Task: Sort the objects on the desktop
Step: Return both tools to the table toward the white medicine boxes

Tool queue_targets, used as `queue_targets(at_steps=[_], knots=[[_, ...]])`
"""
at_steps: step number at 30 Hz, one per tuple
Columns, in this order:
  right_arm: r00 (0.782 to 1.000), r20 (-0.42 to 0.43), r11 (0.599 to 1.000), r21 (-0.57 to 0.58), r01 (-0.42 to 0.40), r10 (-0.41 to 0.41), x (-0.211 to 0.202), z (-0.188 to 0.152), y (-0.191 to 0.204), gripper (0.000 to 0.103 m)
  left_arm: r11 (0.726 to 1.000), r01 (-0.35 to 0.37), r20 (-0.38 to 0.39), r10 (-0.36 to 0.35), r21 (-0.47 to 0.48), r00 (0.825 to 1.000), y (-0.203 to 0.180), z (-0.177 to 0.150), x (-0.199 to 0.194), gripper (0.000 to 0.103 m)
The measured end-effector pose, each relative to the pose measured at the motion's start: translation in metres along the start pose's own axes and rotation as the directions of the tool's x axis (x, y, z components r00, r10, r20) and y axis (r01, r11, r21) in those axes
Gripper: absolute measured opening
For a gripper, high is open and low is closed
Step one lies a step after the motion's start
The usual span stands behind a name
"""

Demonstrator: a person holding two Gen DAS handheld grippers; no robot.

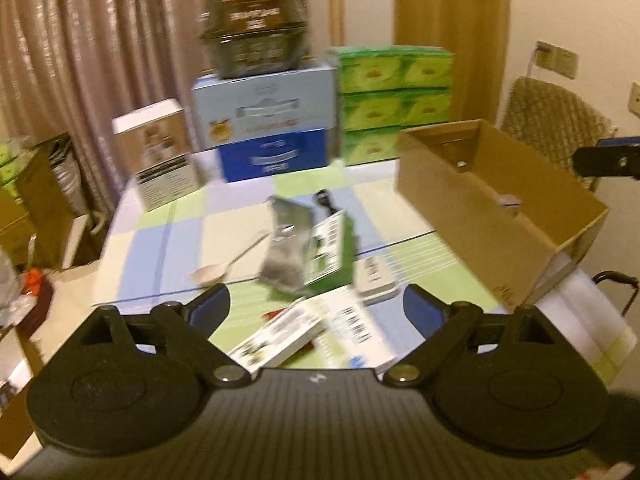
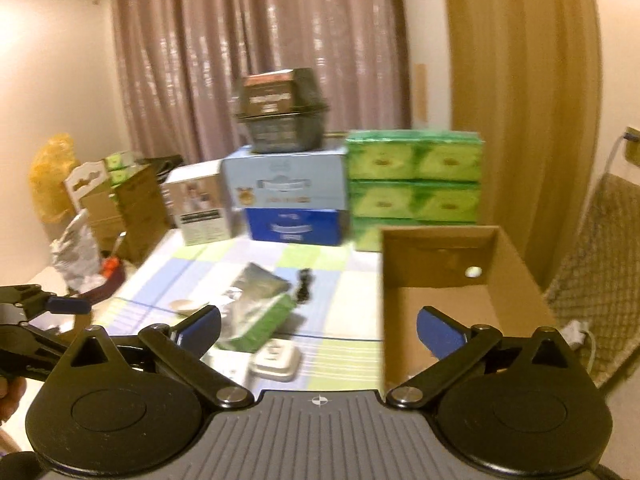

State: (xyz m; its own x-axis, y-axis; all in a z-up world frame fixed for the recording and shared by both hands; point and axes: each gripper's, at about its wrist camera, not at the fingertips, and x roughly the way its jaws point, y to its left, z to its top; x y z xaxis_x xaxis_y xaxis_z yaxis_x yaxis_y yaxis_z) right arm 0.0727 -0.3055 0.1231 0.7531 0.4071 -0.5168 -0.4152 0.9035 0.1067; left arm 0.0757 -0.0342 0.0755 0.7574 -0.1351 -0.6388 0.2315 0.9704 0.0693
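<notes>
1. The left tool (image 1: 316, 304) stands wide open with nothing between its fingers; it hangs above the near edge of the table (image 1: 180, 216), tilted down toward the clutter.
2. Directly under and just ahead of the left tool lies a flat white packet (image 1: 280, 334) on a printed sheet, its long axis running diagonally from near-left to far-right.
3. Slightly ahead and to the right of that tool sits a small white case (image 1: 374, 276), flat on the table.
4. Further ahead, roughly on the tool's centre line, a silver pouch (image 1: 286, 248) leans against a green box (image 1: 334, 252); a spoon (image 1: 228, 264) lies to their left, handle pointing away and to the right.
5. The right tool (image 2: 318, 336) is also wide open and empty. Its right finger overlaps the near part of the cardboard box (image 2: 440, 256), while the loose things lie ahead and to its left.
6. The cardboard box is far right of the left tool and straight ahead-right of the right tool, open at the top, its long axis running away from the viewer.
7. My judgement: the left tool is nearer the loose things and the right tool nearer the box, so a pick likely falls to the left, with the white packet closest.
</notes>
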Motion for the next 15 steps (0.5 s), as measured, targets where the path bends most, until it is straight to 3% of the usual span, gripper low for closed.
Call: queue_targets(at_steps=[7, 15], knots=[[0.998, -0.037, 0.998, -0.014, -0.06, 0.059, 0.02, -0.01, 0.039, 0.101, 0.998, -0.068, -0.027, 0.068, -0.005, 0.997, 0.042, -0.028, -0.012, 0.096], [0.99, -0.114, 0.997, 0.0, -0.082, 0.082, 0.055, -0.044, 0.062, 0.101, 0.998, -0.058, -0.067, 0.06, 0.033, 0.996, 0.074, -0.054, 0.004, 0.096]])
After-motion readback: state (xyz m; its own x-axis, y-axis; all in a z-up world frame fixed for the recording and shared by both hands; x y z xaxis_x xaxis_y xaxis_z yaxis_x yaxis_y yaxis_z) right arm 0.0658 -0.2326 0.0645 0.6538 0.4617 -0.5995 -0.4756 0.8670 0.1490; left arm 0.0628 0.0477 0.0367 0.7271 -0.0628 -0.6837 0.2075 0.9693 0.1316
